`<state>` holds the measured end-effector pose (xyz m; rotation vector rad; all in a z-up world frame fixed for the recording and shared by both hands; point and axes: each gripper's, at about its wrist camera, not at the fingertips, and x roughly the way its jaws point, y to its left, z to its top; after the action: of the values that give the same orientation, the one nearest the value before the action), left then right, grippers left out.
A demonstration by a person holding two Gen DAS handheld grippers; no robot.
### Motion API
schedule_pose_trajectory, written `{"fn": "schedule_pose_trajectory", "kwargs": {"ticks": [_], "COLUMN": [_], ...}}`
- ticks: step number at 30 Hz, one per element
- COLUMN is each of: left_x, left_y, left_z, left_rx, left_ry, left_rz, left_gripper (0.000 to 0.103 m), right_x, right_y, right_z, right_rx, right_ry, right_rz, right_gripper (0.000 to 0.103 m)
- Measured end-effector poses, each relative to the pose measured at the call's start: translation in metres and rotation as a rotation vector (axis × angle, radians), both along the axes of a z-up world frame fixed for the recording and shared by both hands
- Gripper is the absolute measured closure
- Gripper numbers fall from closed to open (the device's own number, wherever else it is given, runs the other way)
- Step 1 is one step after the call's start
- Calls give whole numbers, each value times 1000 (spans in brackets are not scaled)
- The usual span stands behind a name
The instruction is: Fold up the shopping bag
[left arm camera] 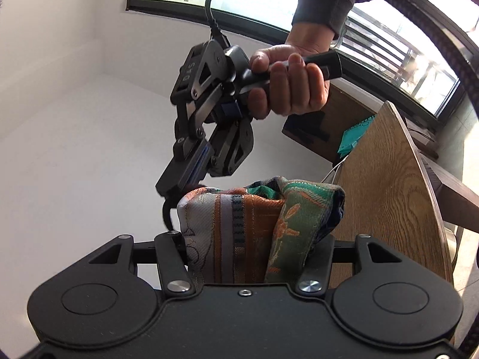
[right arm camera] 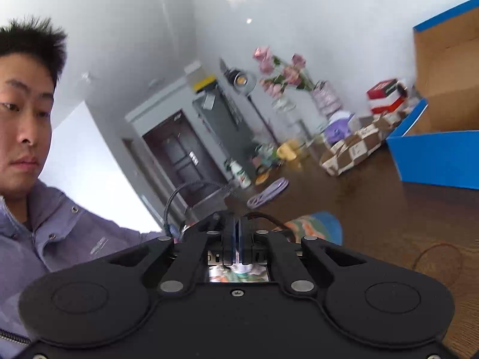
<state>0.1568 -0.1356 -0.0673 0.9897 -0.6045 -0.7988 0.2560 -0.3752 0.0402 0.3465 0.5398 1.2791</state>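
**Observer:** What does your left wrist view give you?

**Operator:** My left gripper [left arm camera: 257, 239] has the folded shopping bag [left arm camera: 257, 227] bunched between its jaws, which stand partway apart and are clamped on the cloth. The bag is woven in orange, green and grey stripes. Just above its left corner I see my right gripper [left arm camera: 176, 185], held by a hand [left arm camera: 290, 83] in a dark cuff, jaws together, with a thin dark strap looping down from its tip beside the bag. Whether it pinches that strap I cannot tell. Behind the bag is a white wall; above it a dark-framed window [left arm camera: 389, 39]; to its right a curved wooden chair back [left arm camera: 398, 185] and a wooden desk edge [left arm camera: 455, 197].

**Observer:** And the right wrist view?

**Operator:** Its jaws are pressed together at [right arm camera: 238, 239]. Just right of them a blurred patch of the bag's orange and green cloth shows above the dark brown desk [right arm camera: 374, 209]. Beyond the bag on the desk lie a lilac cable coil [right arm camera: 269, 193], a white bottle [right arm camera: 241, 173], a yellow cup [right arm camera: 287, 149], a vase of pink flowers [right arm camera: 281, 74], a checkered pouch [right arm camera: 356, 146] and, far right, an open blue box [right arm camera: 440, 155]. Left of the bag a person in a lilac jacket [right arm camera: 60, 239] leans in. A dark door [right arm camera: 182, 155] sits in the pale grey wall behind.
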Motion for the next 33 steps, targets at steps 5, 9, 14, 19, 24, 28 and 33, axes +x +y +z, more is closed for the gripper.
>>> {"fn": "schedule_pose_trajectory", "kwargs": {"ticks": [5, 9, 14, 19, 24, 28, 33], "left_x": [8, 17, 30, 45, 63, 73, 76], "left_y": [-4, 3, 4, 4, 1, -3, -7], "left_z": [-25, -32, -39, -48, -58, -55, -60], "left_rx": [94, 148, 199, 309, 361, 330, 283], "left_ry": [-214, -301, -371, -446, -509, -500, -465], "left_rz": [7, 12, 17, 33, 52, 74, 107], "left_gripper": [49, 49, 48, 48, 48, 48, 49], "right_x": [-9, -16, -15, -10, 4, 8, -10], "right_y": [5, 14, 13, 23, 31, 40, 71], "right_z": [7, 14, 17, 25, 28, 35, 36], "right_rx": [-83, -157, -152, -233, -306, -369, -668], "right_ry": [-50, -88, -45, -30, -37, -124, -269], "right_rz": [-35, -64, -61, -64, -42, 23, 109], "right_gripper": [102, 99, 84, 83, 84, 100, 101]}}
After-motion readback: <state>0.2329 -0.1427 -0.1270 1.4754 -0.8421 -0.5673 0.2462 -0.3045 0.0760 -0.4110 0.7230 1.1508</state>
